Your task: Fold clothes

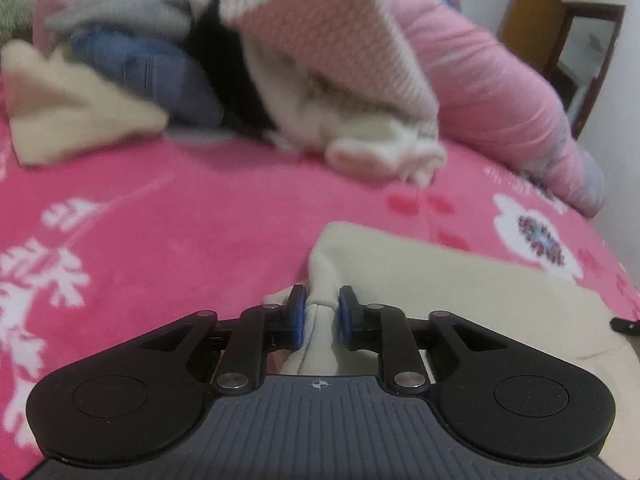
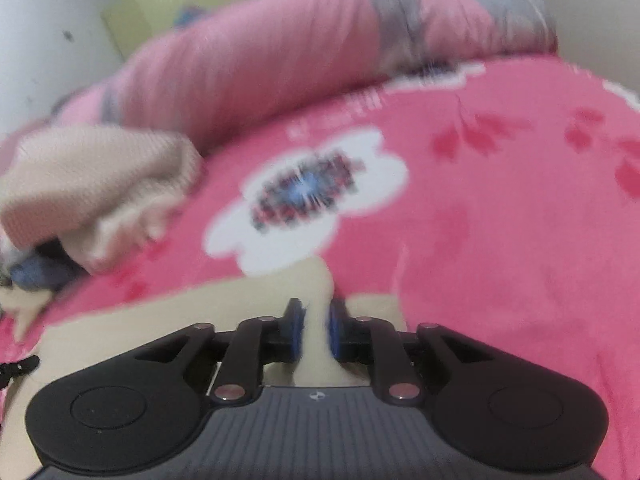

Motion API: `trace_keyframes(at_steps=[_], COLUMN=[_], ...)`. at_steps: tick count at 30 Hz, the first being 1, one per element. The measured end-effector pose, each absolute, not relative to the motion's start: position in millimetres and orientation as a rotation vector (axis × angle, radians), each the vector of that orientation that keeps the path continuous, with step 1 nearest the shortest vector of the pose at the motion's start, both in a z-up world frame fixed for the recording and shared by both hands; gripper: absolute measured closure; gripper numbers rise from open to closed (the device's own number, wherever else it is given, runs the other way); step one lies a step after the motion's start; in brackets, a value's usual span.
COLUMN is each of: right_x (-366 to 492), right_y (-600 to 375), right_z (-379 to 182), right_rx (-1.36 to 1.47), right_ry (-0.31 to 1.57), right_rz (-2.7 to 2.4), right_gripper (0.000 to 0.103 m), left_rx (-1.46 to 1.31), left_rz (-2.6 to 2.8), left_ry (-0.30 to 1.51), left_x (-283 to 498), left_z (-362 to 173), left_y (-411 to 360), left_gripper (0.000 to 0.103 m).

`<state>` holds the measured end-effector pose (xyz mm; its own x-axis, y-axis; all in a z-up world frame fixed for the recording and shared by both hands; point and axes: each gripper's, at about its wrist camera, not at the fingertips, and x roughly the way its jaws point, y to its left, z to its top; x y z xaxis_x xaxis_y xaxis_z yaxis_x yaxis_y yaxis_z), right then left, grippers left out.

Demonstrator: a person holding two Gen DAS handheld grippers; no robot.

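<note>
A cream garment [image 1: 440, 292] lies on the pink flowered bedspread [image 1: 160, 220]. My left gripper [image 1: 322, 312] is shut on a bunched fold at the garment's left corner, its blue pads pinching the cloth. In the right wrist view the same cream garment [image 2: 160, 320] spreads to the left, and my right gripper [image 2: 316, 328] is shut on its other corner, cloth squeezed between the pads. Both views are blurred by motion.
A heap of clothes sits at the back: a pink-and-white knit [image 1: 332, 52], blue jeans [image 1: 152, 72], a cream piece [image 1: 72, 112]. A rolled pink quilt [image 1: 500, 92] lies along the wall. A wooden cabinet [image 1: 560, 24] stands at the far right.
</note>
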<state>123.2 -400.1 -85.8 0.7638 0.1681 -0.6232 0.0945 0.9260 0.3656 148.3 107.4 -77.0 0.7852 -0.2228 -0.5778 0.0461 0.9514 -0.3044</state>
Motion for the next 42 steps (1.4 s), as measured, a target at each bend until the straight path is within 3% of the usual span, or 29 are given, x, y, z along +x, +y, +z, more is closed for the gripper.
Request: trace_keyframes(at_steps=[2, 5, 6, 13, 18, 22, 34, 42], right_x=[121, 108, 103, 73, 94, 116, 117, 117], right_y=[-404, -402, -400, -330, -275, -292, -289, -237], right_z=[-84, -64, -56, -4, -43, -94, -86, -51], right_rx=[0.426, 0.384, 0.357, -0.014, -0.231, -0.23, -0.242, -0.26], right_ry=[0.706, 0.688, 0.675, 0.526, 0.587, 0.705, 0.721, 0.62], right_rz=[0.047, -0.013, -0.044, -0.129, -0.063, -0.135, -0.144, -0.013], right_gripper=[0.082, 0.066, 0.063, 0.07, 0.072, 0.075, 0.073, 0.072], left_rx=[-0.292, -0.277, -0.268, -0.131, -0.002, -0.082, 0.06, 0.103], left_rz=[-0.148, -0.094, -0.059, -0.156, -0.161, -0.103, -0.012, -0.116], left_ry=[0.64, 0.602, 0.571, 0.459, 0.602, 0.721, 0.704, 0.636], left_x=[145, 132, 126, 95, 126, 150, 145, 153], left_z=[-75, -63, -56, -10, -42, -68, -52, -27], left_y=[113, 120, 122, 87, 36, 50, 32, -9], left_gripper=[0.073, 0.052, 0.051, 0.051, 0.054, 0.055, 0.053, 0.052])
